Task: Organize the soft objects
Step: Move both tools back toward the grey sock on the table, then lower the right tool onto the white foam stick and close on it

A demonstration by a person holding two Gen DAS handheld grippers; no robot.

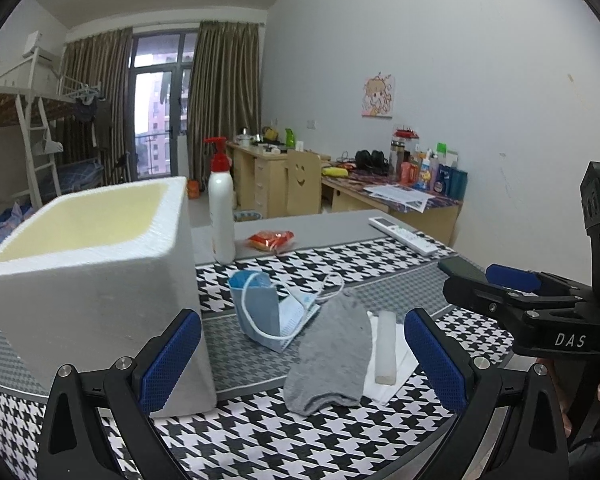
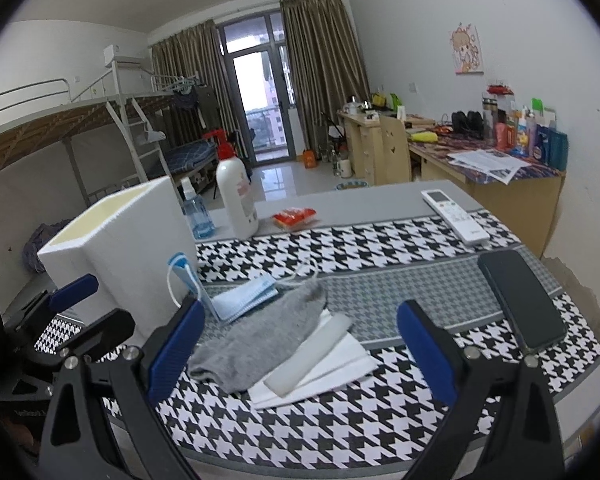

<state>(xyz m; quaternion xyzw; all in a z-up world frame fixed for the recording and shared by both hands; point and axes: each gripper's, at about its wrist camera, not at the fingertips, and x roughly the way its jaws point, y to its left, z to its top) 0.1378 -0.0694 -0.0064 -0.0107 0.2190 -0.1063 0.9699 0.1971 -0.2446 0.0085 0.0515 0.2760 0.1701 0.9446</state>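
Note:
A grey sock (image 1: 332, 356) (image 2: 256, 340) lies on the houndstooth cloth, partly over a folded white tissue (image 1: 386, 386) (image 2: 332, 368) that carries a white bar (image 1: 386, 346) (image 2: 312, 360). A blue face mask (image 1: 268, 312) (image 2: 236, 296) lies just behind the sock, beside a white foam box (image 1: 92, 288) (image 2: 124, 248) with an open top. My left gripper (image 1: 302, 360) is open and empty, hovering near the sock; it also shows in the right wrist view (image 2: 88, 304). My right gripper (image 2: 300, 348) is open and empty above the sock and tissue; it also shows in the left wrist view (image 1: 484, 280).
A white pump bottle (image 1: 222, 208) (image 2: 236, 196), a red snack packet (image 1: 271, 239) (image 2: 294, 217) and a white remote (image 1: 406, 236) (image 2: 456, 216) stand at the table's back. A black phone (image 2: 522, 300) lies right. A blue spray bottle (image 2: 196, 212) stands behind the box.

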